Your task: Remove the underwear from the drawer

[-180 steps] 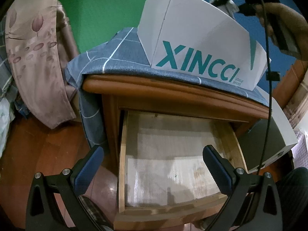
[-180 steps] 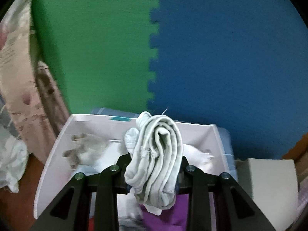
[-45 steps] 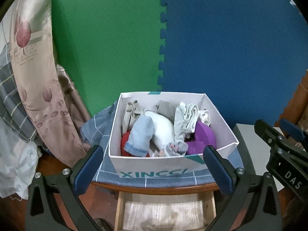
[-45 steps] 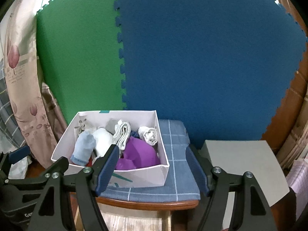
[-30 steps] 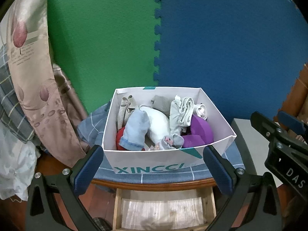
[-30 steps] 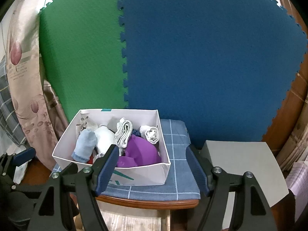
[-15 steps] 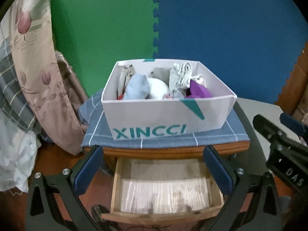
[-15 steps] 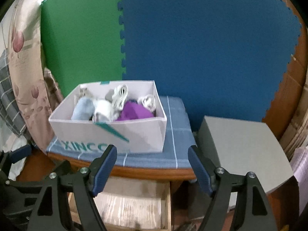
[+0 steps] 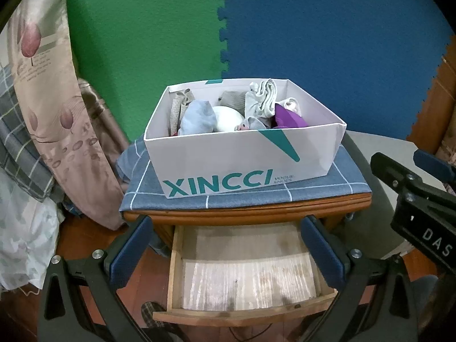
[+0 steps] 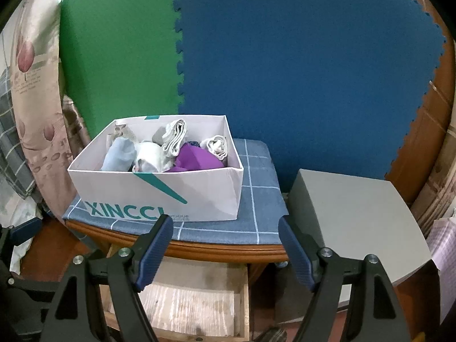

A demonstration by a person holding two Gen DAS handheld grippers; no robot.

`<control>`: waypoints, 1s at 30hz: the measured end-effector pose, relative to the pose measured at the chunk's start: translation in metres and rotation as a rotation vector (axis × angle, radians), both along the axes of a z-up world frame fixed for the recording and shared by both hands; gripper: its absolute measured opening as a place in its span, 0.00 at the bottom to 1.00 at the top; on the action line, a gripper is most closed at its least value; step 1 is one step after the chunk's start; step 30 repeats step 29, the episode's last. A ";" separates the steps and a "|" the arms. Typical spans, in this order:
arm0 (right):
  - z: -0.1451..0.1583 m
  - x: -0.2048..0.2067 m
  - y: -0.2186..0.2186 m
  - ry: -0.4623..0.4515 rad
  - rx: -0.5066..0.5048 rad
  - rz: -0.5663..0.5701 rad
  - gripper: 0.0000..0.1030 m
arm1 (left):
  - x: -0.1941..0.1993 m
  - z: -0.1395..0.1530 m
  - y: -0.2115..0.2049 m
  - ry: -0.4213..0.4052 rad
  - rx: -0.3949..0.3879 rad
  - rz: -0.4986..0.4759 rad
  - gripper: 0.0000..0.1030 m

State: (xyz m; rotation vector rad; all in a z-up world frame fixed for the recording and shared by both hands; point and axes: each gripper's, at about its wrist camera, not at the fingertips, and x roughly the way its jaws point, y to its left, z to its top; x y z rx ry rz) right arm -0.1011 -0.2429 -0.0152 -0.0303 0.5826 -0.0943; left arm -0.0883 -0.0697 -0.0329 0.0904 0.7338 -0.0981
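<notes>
The underwear (image 9: pixel 258 104) sits bundled in the white XINCCI box (image 9: pixel 245 156), rolled grey-white pieces beside a purple one, a pale blue one and a white one. That box stands on the blue checked cloth (image 9: pixel 344 183) covering the wooden nightstand (image 9: pixel 248 213). Below it the drawer (image 9: pixel 245 273) is pulled out toward me, and all I see inside is its pale, stained bottom.

My left tongs (image 9: pixel 225 245) hang wide apart with nothing between the blue pads, framing the drawer. My right tongs (image 10: pixel 225 249) are spread too and carry nothing; their jaws have just been opening a touch. In the left view the right tongs poke in at the far right edge.

Six seconds back my right tongs were clamped on a grey-white roll over the box; now that roll lies in the box, standing up near its far wall. A second ago both views looked down into the box from above. Now I see its printed near side full on, and far more of the drawer shows.

To the right, just beside the nightstand, stands a grey box-like surface (image 10: pixel 356 213). Behind everything, foam mats line the wall, green (image 10: pixel 119 57) on the left and blue (image 10: pixel 299 71) on the right. A floral curtain (image 9: pixel 48 108) hangs at left over plaid bedding, above a reddish wooden floor (image 9: pixel 77 236).
</notes>
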 end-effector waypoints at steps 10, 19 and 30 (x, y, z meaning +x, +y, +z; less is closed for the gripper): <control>0.001 -0.002 0.001 -0.001 0.007 0.007 0.76 | -0.001 0.001 0.004 -0.001 -0.010 0.004 1.00; -0.001 -0.001 0.003 0.005 0.007 0.013 0.76 | -0.003 -0.003 0.007 -0.014 0.007 0.042 1.00; -0.002 -0.003 0.005 0.003 0.003 0.017 0.76 | -0.004 -0.005 0.012 -0.019 0.006 0.062 1.00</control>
